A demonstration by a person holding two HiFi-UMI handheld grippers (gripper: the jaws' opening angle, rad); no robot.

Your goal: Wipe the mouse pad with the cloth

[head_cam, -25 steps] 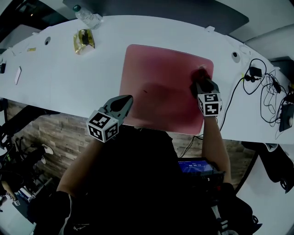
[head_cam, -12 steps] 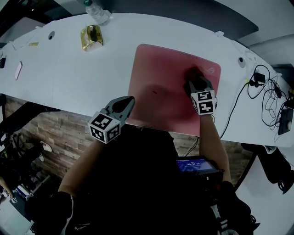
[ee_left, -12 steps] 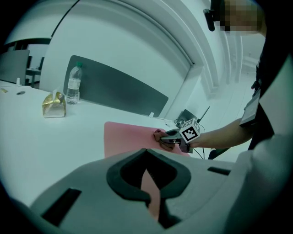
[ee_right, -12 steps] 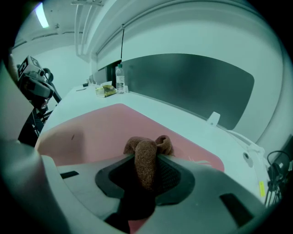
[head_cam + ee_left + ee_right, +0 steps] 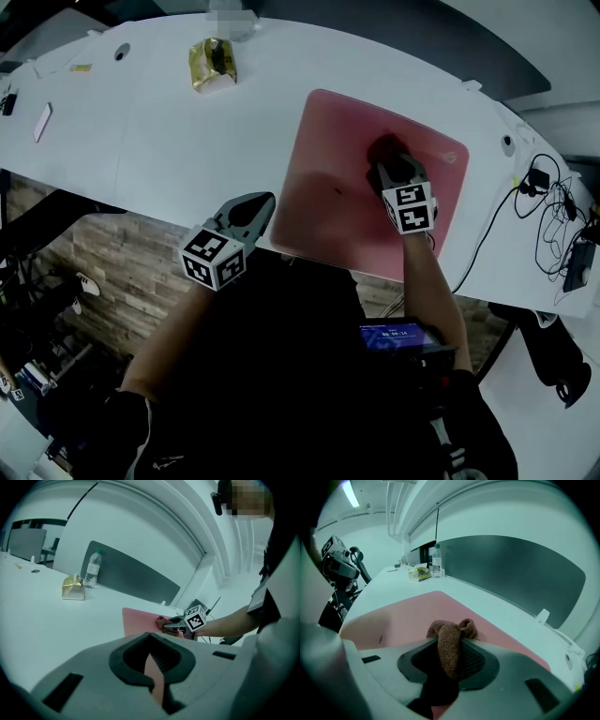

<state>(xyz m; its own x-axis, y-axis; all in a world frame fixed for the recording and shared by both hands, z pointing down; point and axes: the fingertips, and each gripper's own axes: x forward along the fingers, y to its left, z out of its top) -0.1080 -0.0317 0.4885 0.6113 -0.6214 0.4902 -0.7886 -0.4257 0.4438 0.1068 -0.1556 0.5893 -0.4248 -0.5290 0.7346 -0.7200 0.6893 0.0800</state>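
Right gripper (image 5: 387,165) is clamped on the cloth (image 5: 449,645), and I'm reading that straight off its own view: a brown terry fold runs back between the jaws along the gripper's line. The bunched end pokes out ahead of the tips, pointing away from me toward the far edge. That wad is down on the pad (image 5: 330,178), in its far half, right of centre.

The pad's pink and lies flat, its near edge running along the tabletop's (image 5: 159,141) near edge. From the head view it looks close to square, so I can't call a long axis. There's a small dark speck (image 5: 337,192) on it, left of the cloth.

Left gripper (image 5: 259,204) hangs off the near edge, just beside the pad's near-left corner. Its jaws are drawn together with nothing in them, only a thin pink sliver of pad showing through the slit.

The tabletop is white and long, curving across the view. A gold packet (image 5: 213,64) sits well left of the pad near the far edge, with a water bottle (image 5: 93,569) just behind it. A dark panel (image 5: 511,569) stands along the back. Cables (image 5: 548,202) tangle at the right end, and brick-patterned cladding (image 5: 122,253) shows below the near edge on the left.
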